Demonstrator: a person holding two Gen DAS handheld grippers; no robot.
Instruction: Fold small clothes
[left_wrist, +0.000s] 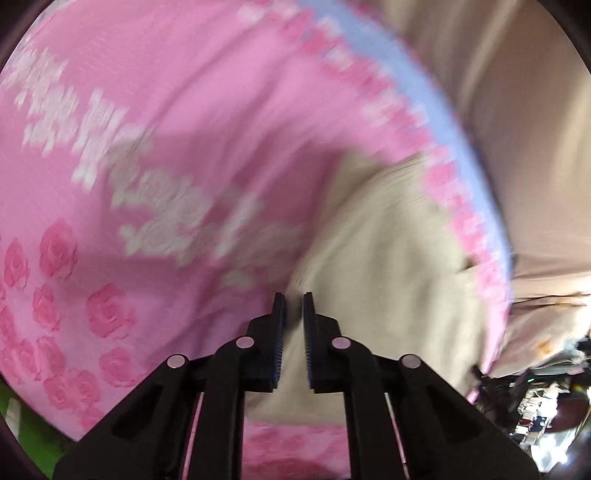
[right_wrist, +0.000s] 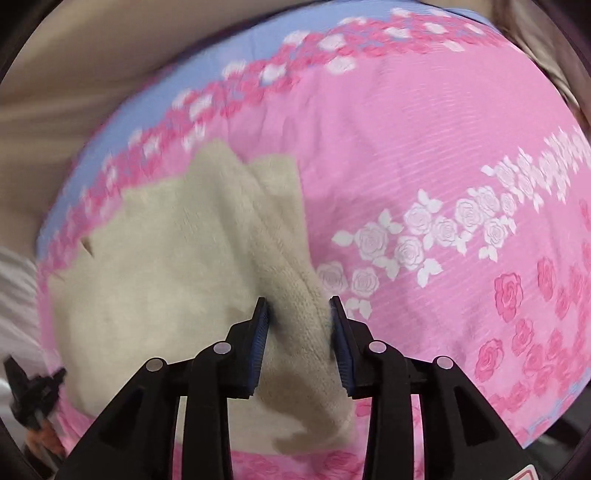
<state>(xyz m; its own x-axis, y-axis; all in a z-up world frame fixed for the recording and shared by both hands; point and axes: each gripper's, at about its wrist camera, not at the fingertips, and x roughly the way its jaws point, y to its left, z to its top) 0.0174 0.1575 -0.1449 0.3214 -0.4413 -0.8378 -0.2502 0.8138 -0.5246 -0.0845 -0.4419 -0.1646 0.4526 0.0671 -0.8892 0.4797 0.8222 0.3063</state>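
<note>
Cream fleece garment (right_wrist: 166, 266) lies on a pink rose-print bedspread (right_wrist: 424, 147), near its blue border. Left gripper (left_wrist: 293, 332) has its fingers (left_wrist: 277, 343) drawn narrow, a thin layer of cloth apparently nipped between them. Right gripper (right_wrist: 299, 332) holds a thick bunched ridge of fleece between half-spread fingers (right_wrist: 258, 343), probably so both can carry one edge over for a fold.

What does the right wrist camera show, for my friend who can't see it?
The right gripper has its jaws around a raised fold of a fuzzy cream garment. The garment lies on a pink sheet printed with roses and edged in blue.
</note>
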